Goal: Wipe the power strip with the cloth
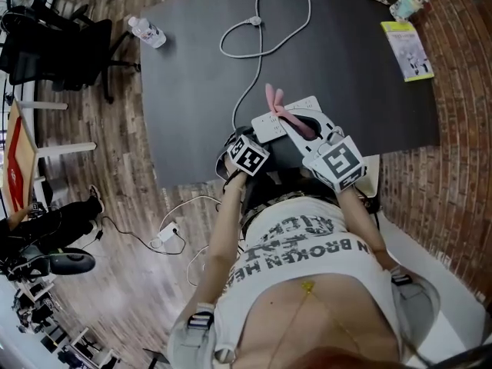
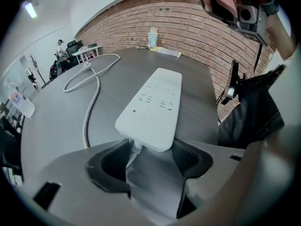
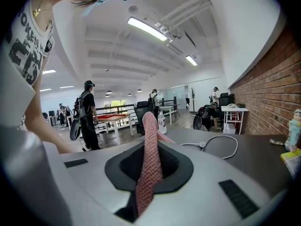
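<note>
Power strip (image 2: 153, 107) runs lengthwise away — cord end (image 2: 136, 148) nearest left tool (image 2: 151, 161).

The power strip (image 2: 153, 109) is white, with a white cord (image 2: 89, 102) and one small red dot (image 2: 135, 110). The cloth (image 3: 149, 159) is pink, with a fine knobbly weave. The worktop (image 1: 200, 68) is dark grey, the wall (image 2: 188, 18) red-brown brick, the floor (image 1: 115, 206) brown wooden planks. My left gripper (image 2: 151, 160) is grey with black pads (image 2: 110, 161).

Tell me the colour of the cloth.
The cloth is pink; clearest in the right gripper view.
</note>
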A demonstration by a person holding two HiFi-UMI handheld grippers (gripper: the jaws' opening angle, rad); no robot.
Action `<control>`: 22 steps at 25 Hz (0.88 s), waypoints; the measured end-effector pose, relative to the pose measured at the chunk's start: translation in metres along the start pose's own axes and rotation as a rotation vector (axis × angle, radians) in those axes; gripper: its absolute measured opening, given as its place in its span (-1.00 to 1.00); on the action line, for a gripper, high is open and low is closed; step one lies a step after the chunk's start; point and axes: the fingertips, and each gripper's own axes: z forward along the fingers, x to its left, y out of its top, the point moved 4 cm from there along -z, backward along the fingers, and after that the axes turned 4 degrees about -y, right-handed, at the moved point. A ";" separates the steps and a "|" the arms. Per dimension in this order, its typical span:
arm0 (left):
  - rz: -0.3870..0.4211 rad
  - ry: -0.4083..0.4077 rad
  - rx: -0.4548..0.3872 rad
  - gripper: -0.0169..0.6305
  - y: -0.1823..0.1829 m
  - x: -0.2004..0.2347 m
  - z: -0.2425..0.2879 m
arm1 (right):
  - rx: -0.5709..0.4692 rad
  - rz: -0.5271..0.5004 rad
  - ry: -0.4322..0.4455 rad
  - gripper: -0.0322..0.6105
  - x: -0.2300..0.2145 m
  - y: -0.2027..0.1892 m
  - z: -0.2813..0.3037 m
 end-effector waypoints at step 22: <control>0.000 -0.005 -0.036 -0.11 -0.005 -0.001 -0.003 | 0.223 -0.167 0.188 -0.85 0.030 -0.053 0.065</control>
